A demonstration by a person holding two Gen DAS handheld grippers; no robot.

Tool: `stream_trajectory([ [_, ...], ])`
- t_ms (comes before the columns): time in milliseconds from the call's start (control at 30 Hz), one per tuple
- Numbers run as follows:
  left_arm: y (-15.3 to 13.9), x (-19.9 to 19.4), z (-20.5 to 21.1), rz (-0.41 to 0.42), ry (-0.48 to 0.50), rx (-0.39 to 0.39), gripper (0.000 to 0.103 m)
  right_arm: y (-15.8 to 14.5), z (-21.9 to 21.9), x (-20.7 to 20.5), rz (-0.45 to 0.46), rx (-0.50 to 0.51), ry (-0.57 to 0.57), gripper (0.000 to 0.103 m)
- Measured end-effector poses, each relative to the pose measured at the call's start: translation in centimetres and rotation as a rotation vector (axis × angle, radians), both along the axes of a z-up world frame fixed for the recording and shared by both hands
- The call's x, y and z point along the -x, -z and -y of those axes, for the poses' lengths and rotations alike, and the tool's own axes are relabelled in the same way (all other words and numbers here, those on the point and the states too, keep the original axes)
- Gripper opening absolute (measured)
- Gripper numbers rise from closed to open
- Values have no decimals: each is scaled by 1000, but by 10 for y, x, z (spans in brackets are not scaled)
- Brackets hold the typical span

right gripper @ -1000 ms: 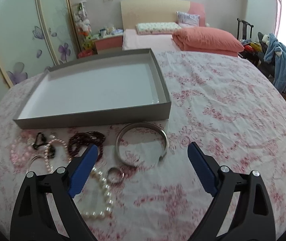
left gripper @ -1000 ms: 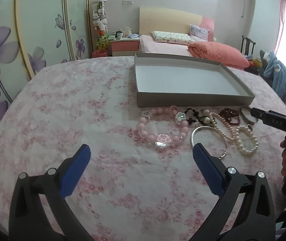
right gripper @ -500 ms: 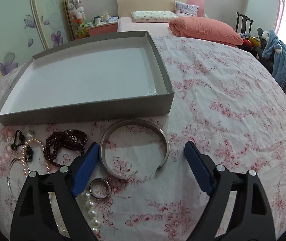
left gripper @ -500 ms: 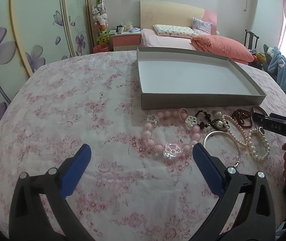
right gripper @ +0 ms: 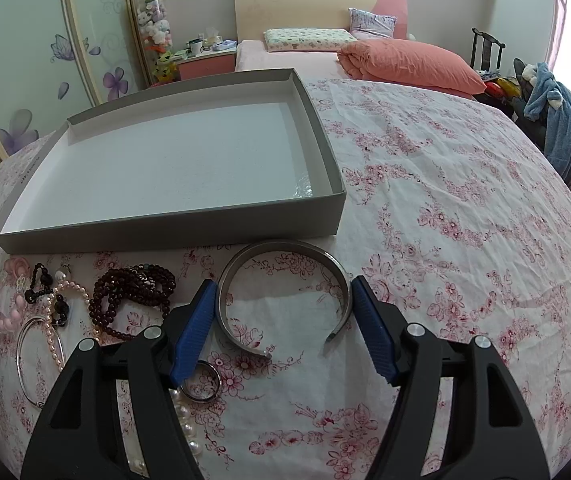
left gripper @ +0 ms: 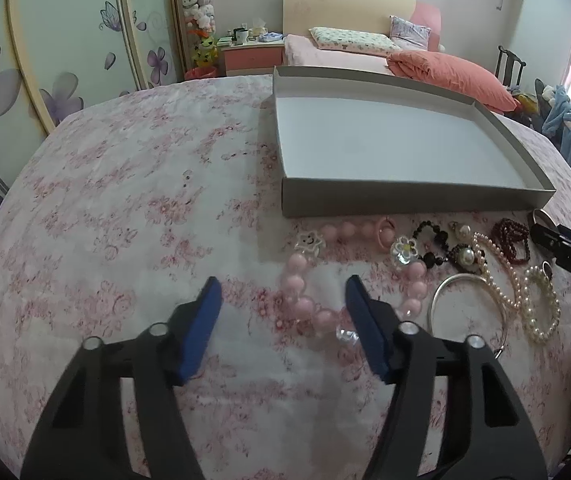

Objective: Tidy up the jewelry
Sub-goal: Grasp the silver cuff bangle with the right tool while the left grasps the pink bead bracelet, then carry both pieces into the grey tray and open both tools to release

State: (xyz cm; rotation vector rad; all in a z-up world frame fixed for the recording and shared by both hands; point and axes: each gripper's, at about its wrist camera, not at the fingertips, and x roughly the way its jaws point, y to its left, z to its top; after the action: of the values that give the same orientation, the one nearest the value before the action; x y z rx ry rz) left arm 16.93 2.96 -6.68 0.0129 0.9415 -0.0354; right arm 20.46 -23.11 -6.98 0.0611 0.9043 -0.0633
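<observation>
Our right tongs (right gripper: 283,304), unclenched and just narrowing, straddle the stiff, slippery metal cuff (right gripper: 285,292); we grip its sides.

Bedroom: bed (left gripper: 349,46), floral wardrobe doors (left gripper: 45,52)

A bedroom in a home is shown. A bed (right gripper: 285,56) with a wooden headboard (right gripper: 305,4), a patterned pillow (right gripper: 305,38) and a folded coral duvet (right gripper: 413,66) is seen at the back. A pink nightstand (right gripper: 205,65) is placed beside it, and soft toys (left gripper: 199,0) are stacked in a clear column. Wardrobe doors (left gripper: 65,40) are decorated with purple flowers. A blue garment (right gripper: 561,120) is hung over a chair. The near surface is covered with a pink floral cloth (right gripper: 445,200).
</observation>
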Motion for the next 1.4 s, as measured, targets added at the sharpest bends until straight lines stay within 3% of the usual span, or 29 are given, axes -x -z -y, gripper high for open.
stream_trajectory([
  [233,4,1,7,-19,24,17,30,-1,0,-1,1,-3,0,68],
  [300,4,1,8,-18,20,10,13,-1,2,-1,2,-7,-1,68],
  [533,0,4,0,6,22,42,13,-2,11,10,23,-60,-2,68],
  [967,-46,27,4,170,75,107,13,-32,0,41,158,-108,-66,68],
  [1400,-78,47,25,284,118,106,13,-58,-20,66,284,-115,-150,68],
])
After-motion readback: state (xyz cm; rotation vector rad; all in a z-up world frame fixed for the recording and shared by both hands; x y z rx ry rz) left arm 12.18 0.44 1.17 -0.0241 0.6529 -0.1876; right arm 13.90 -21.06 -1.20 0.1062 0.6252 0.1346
